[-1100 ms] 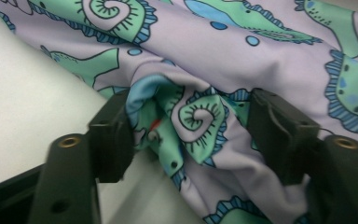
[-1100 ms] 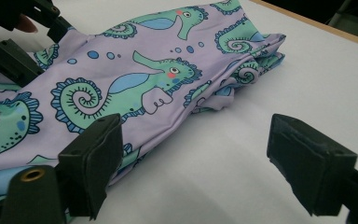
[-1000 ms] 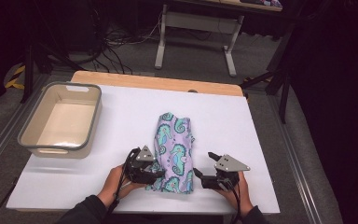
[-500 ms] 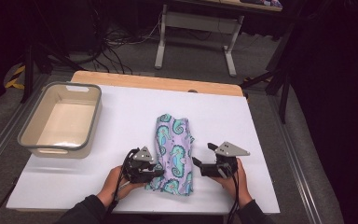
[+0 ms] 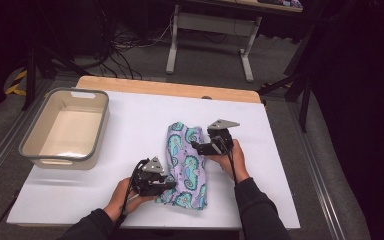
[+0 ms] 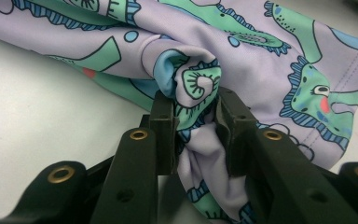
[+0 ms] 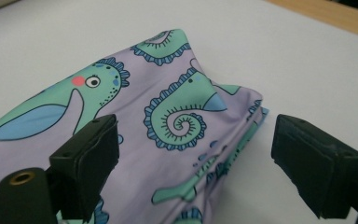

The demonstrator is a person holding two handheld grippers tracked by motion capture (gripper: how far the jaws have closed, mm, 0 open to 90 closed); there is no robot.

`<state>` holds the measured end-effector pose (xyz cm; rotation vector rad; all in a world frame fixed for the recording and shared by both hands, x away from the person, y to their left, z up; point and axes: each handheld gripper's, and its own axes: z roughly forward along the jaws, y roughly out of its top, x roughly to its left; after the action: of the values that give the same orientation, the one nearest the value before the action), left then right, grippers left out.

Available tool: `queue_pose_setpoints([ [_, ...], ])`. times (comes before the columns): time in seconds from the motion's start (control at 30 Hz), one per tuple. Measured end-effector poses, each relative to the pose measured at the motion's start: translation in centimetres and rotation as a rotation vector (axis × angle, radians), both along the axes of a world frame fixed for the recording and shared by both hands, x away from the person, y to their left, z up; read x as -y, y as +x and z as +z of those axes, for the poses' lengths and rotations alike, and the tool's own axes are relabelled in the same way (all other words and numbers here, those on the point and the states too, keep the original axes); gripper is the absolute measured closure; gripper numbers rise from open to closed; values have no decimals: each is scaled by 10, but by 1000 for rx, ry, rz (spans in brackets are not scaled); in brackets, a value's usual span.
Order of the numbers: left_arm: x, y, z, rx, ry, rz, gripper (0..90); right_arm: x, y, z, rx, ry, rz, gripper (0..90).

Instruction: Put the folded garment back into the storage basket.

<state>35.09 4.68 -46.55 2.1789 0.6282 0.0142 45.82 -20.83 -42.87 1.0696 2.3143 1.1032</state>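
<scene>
A lilac cloth [image 5: 187, 160] printed with green seahorses lies folded lengthwise on the white table [image 5: 130, 120]. My left gripper [image 5: 170, 183] sits at the cloth's near left edge. Its jaws have just been closing and now pinch a bunched fold of cloth [image 6: 193, 84] between the pads, as the left gripper [image 6: 196, 107] shows in its own view. My right gripper [image 5: 196, 146] hovers at the cloth's right side near the far end. Its jaws have just been opening and stand wide. The folded corner of the cloth [image 7: 168, 116] lies below the right gripper [image 7: 196, 128], untouched.
A grey-rimmed beige bin [image 5: 99, 127] stands on the table's left side with nothing visible inside. A wooden strip [image 5: 170, 89] runs along the table's far edge. Beyond it are a dark floor, cables and a desk frame [image 5: 210, 45].
My right gripper has moved away from the front edge along the cloth's right side toward its far end. The left gripper has stayed at the cloth's near left edge.
</scene>
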Motion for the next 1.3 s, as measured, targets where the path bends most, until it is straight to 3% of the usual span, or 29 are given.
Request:
queue_pose_setpoints([
  [0.1, 0, 0, 0, 7, 4, -3, 714, -8, 10, -8, -18, -46, -21, 132],
  [0.17, 0, 0, 0, 9, 5, -3, 714, -12, 16, -16, -62, -55, -21, 114],
  [0.33, 0, 0, 0, 7, 5, -4, 714, -14, 19, -23, -81, -83, -36, 100],
  [0.57, 0, 0, 0, 9, 6, -8, 714, -11, 21, -27, -115, -47, -40, 117],
  [0.63, 0, 0, 0, 9, 6, -9, 714, -15, 17, -26, -127, -46, -5, 141],
  [0.67, 0, 0, 0, 9, 6, -10, 715, -17, 11, -25, -140, -38, 17, 202],
  [0.7, 0, 0, 0, 9, 6, -10, 715, -17, 8, -25, -147, -19, 39, 206],
  [0.8, 0, 0, 0, 10, 6, -10, 716, -17, 4, -25, -145, -19, 60, 229],
  [0.87, 0, 0, 0, 11, 7, -10, 716, -17, 0, -26, -135, -20, 69, 274],
  [0.9, 0, 0, 0, 11, 7, -10, 717, -17, -3, -25, -134, -15, 80, 354],
  [0.93, 0, 0, 0, 11, 7, -10, 717, -17, -3, -25, -134, -15, 80, 354],
  [1.07, 1, -1, 0, 17, 9, -7, 721, -19, -7, -23, -176, 14, 130, 669],
  [1.13, 1, -1, 0, 17, 9, -9, 722, -20, -8, -23, -189, 26, 143, 711],
  [1.3, 1, -1, 0, 29, 11, -13, 731, -22, -11, -21, -161, 0, 154, 764],
])
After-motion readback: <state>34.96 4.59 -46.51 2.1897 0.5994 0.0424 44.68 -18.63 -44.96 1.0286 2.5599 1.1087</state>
